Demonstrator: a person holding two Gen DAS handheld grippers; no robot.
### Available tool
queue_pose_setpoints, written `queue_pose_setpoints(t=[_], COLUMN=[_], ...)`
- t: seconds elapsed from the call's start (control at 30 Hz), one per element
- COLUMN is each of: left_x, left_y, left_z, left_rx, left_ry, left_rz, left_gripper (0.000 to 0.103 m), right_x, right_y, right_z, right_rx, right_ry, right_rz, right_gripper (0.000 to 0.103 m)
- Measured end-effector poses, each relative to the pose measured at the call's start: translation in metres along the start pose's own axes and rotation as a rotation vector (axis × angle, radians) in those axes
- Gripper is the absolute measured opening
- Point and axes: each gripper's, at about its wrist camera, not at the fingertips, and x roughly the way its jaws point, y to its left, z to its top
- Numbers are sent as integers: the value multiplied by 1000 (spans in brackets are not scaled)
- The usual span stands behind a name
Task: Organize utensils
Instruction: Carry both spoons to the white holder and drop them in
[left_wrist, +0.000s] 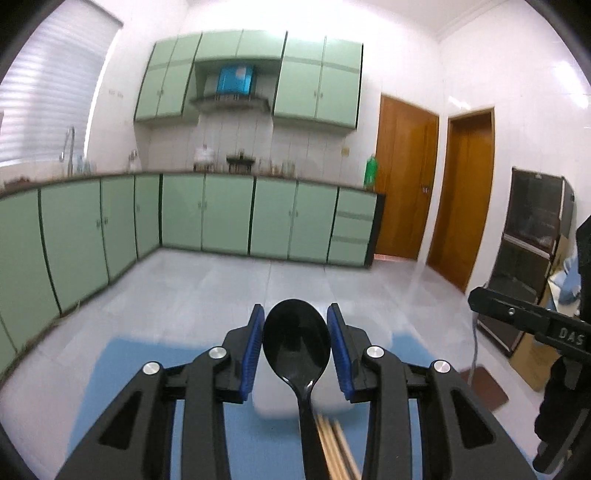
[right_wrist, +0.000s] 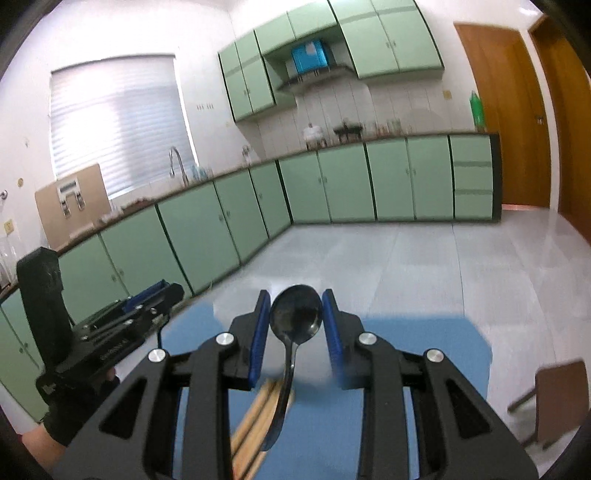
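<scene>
In the left wrist view my left gripper (left_wrist: 296, 334) is shut on a black plastic spoon (left_wrist: 296, 341), its bowl clamped upright between the blue pads (left_wrist: 255, 343). Several wooden chopsticks (left_wrist: 334, 448) lie below on the blue mat (left_wrist: 122, 373). In the right wrist view my right gripper (right_wrist: 296, 321) is shut on a metal spoon (right_wrist: 294, 317), bowl up, handle hanging down. Wooden chopsticks (right_wrist: 255, 424) lie beneath it on the blue mat (right_wrist: 424, 350). A blurred white container (left_wrist: 280, 400) sits under the left gripper.
The right gripper (left_wrist: 532, 325) shows at the right edge of the left wrist view; the left gripper (right_wrist: 122, 321) shows at the left of the right wrist view. Green kitchen cabinets (left_wrist: 221, 214) and grey floor lie beyond. A brown chair (right_wrist: 554, 395) stands right.
</scene>
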Motion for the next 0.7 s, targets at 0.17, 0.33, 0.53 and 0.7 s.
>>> queue_pose_setpoints(t=[0.17,0.33,0.53,0.7], left_x=[36,85,115,112], left_y=[3,7,11,18], left_z=[48,64,44,22], left_rx=[17,41,50,24], left_ry=[-109,-143,-88,-48], left_rz=[42,97,94,84], left_gripper=[35,35,35,36], right_x=[23,74,125,140], right_y=[-11,-17,-24,-23], right_z=[47,65,53,35], right_rx=[3,-23,-57,-63], right_ry=[-86,-108,-65,-2], right_rz=[-33,-104,-177,-159], right_gripper=[27,27,27,28])
